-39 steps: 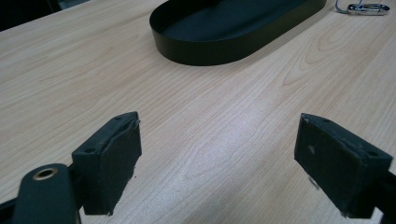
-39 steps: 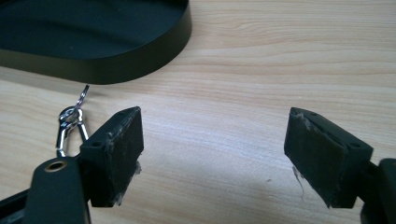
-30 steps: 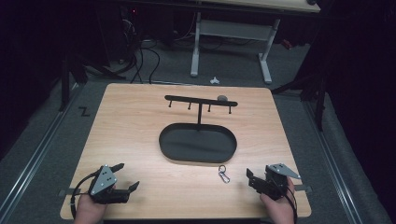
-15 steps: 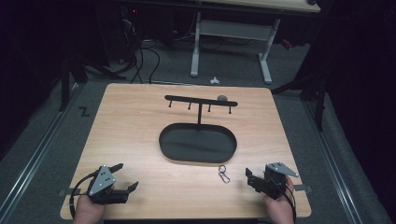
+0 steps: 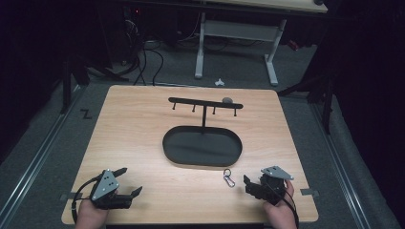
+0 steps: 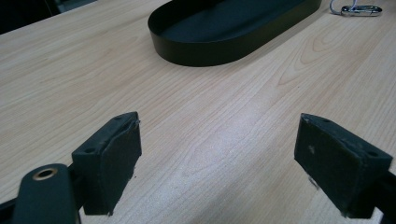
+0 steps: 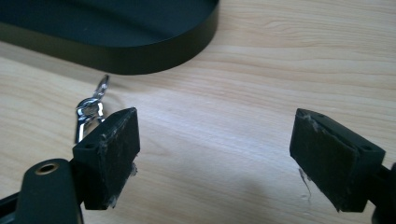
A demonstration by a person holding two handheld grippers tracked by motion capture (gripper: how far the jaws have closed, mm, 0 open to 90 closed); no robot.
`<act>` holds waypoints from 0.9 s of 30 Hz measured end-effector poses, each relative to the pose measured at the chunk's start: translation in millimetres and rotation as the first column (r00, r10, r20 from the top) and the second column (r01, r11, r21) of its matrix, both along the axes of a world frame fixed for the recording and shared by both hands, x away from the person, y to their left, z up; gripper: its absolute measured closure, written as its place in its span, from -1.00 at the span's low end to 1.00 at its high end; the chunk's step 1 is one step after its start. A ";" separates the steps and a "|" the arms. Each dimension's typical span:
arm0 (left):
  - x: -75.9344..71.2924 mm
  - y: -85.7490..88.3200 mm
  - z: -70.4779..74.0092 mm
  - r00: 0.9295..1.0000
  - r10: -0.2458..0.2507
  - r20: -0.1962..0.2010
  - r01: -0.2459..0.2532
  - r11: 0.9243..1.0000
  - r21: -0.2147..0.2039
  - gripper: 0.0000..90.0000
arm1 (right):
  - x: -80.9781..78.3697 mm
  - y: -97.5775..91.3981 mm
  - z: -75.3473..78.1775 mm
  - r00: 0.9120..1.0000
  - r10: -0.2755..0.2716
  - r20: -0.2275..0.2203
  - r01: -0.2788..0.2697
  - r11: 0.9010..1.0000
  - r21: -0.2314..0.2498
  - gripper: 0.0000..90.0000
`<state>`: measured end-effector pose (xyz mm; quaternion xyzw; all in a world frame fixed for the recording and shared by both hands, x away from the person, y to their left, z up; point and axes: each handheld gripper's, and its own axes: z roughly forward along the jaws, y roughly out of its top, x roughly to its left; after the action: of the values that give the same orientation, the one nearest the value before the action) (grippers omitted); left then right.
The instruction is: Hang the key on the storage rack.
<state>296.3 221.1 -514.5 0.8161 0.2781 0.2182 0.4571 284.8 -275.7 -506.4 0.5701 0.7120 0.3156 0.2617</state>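
A small silver carabiner clip [image 5: 229,178] lies on the wooden table just in front of a black oval tray [image 5: 202,149]. From the tray's far rim rises a black rack [image 5: 205,103], a bar with several hooks. My right gripper [image 5: 247,184] is open, low over the table just right of the clip. In the right gripper view the clip [image 7: 90,113] lies beside the left jaw and outside the gap of the gripper [image 7: 215,156]. My left gripper [image 5: 133,180] stands open at the front left with nothing in it, and the left gripper view shows bare wood between the jaws of this gripper [image 6: 218,161].
The tray's wall [image 6: 224,44] and the clip [image 6: 359,9] lie far ahead in the left gripper view. A small grey object [image 5: 227,100] sits by the rack's right end. The table's front edge runs just behind both hands. White desk legs [image 5: 200,45] stand beyond the table.
My right gripper has edged slightly left toward the clip. The left gripper and the objects have stayed put.
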 end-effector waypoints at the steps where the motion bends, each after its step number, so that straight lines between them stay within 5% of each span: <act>1: 0.1 -0.2 -0.2 1.000 0.000 0.000 0.000 1.000 0.001 -0.66 | -0.1 2.4 -0.4 1.000 0.010 -0.007 -0.010 1.000 -0.001 -0.64; 4: 0.0 -0.7 -0.7 1.000 -0.003 -0.001 0.003 1.000 0.006 -0.66 | 1.4 9.1 -0.1 0.997 0.030 -0.066 -0.027 0.998 0.050 -0.64; 10: -1.6 -2.5 -1.3 1.000 -0.016 -0.001 0.016 1.000 0.007 -0.66 | 3.3 23.1 4.0 0.991 0.084 -0.103 -0.079 0.995 0.056 -0.64; 17: -2.5 -5.9 -1.7 0.999 -0.044 -0.002 0.044 0.999 0.014 -0.66 | 11.5 17.6 10.8 0.986 0.079 -0.146 -0.067 0.994 0.084 -0.62; 27: -5.1 -9.3 -1.1 0.997 -0.076 0.011 0.076 0.997 0.021 -0.66 | 18.5 16.7 19.8 0.970 0.115 -0.213 -0.104 0.992 0.066 -0.44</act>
<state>291.1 211.8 -515.6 0.8294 0.2421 0.2081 0.4584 303.3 -259.0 -486.6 0.5678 0.7577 0.2849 0.1494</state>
